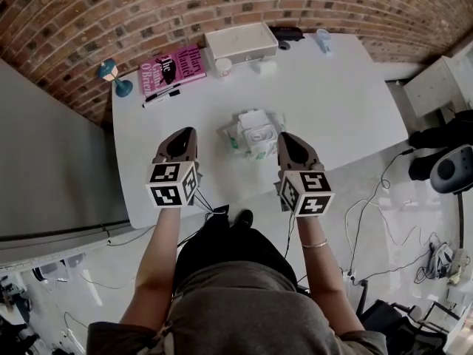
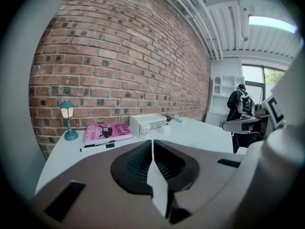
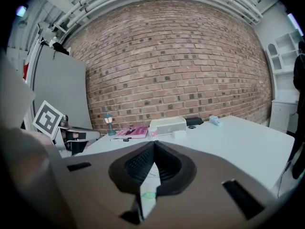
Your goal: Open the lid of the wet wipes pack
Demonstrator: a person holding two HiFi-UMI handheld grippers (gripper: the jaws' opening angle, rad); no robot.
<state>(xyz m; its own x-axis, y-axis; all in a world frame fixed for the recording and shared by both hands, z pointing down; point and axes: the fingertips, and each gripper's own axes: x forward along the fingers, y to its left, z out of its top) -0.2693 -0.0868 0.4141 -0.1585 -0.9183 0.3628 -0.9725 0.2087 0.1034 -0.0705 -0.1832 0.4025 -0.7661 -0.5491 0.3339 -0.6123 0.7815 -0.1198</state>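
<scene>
The wet wipes pack lies in the middle of the white table; it is white with green print, and its white lid looks raised at the far side. My right gripper is shut just beside the pack's right edge, and whether it touches the pack cannot be told. In the right gripper view the jaws meet, with a sliver of the pack showing below them. My left gripper is shut and empty, well to the left of the pack, and its jaws are pressed together.
At the table's far edge stand a teal lamp, a pink book, a marker, a small jar and a white box. Cables trail on the floor at the right. A person stands far off.
</scene>
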